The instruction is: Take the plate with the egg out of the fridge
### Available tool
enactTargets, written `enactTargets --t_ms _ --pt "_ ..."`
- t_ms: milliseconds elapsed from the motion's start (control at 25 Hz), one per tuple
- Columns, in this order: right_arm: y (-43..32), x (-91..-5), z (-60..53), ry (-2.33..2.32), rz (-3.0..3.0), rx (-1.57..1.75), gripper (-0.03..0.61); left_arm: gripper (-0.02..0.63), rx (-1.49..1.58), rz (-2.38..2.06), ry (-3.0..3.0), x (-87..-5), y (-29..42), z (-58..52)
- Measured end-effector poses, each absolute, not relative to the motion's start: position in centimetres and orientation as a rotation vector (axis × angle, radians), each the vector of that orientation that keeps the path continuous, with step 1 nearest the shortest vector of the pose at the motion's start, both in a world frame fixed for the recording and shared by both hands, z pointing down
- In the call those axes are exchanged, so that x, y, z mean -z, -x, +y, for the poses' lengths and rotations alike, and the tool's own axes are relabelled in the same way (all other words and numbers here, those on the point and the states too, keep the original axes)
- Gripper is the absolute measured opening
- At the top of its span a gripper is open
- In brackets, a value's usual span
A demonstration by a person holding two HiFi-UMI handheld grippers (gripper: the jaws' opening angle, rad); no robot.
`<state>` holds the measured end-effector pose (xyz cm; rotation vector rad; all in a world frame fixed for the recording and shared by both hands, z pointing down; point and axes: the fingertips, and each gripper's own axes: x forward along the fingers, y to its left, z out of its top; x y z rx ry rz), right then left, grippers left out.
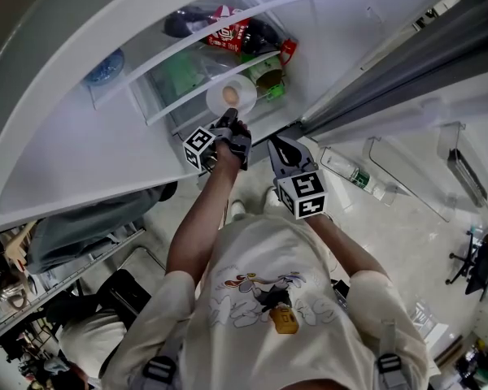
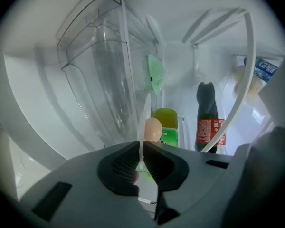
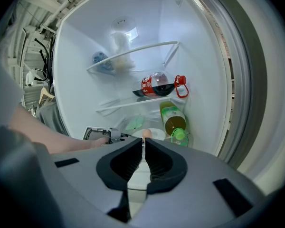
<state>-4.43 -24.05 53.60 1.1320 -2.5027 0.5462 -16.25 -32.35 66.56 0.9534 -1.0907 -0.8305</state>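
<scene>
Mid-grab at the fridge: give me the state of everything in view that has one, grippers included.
left gripper, shut on the plate's rim
right gripper, shut, nothing between the jaws
plate, gripped at its rim, not yet taken out
egg, whole, sitting on the plate
fridge door, open
cola bottle, lying on its side

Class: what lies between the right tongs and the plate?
Nothing: the right gripper view shows the plate straight past the shut right tongs, bare air between.
</scene>
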Motion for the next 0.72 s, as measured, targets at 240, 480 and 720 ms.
enactTargets --t_ms 240,480,720 --pt "4.27 -53.56 -23.86 -1.126 -2.505 -0.547 0.008 0.023 0.839 -1.094 -0.935 -66.87 16.16 -31.96" --pt "3.87 -53.6 -23.72 -1.133 -2.505 -0.543 0.008 0.022 0.848 -1.093 -0.928 -66.88 16.07 -31.85" --pt "3.64 -53.39 -23.54 -1.138 -2.507 -0.538 0.008 0.021 0.859 -1.086 -0.928 -66.73 16.2 -31.72"
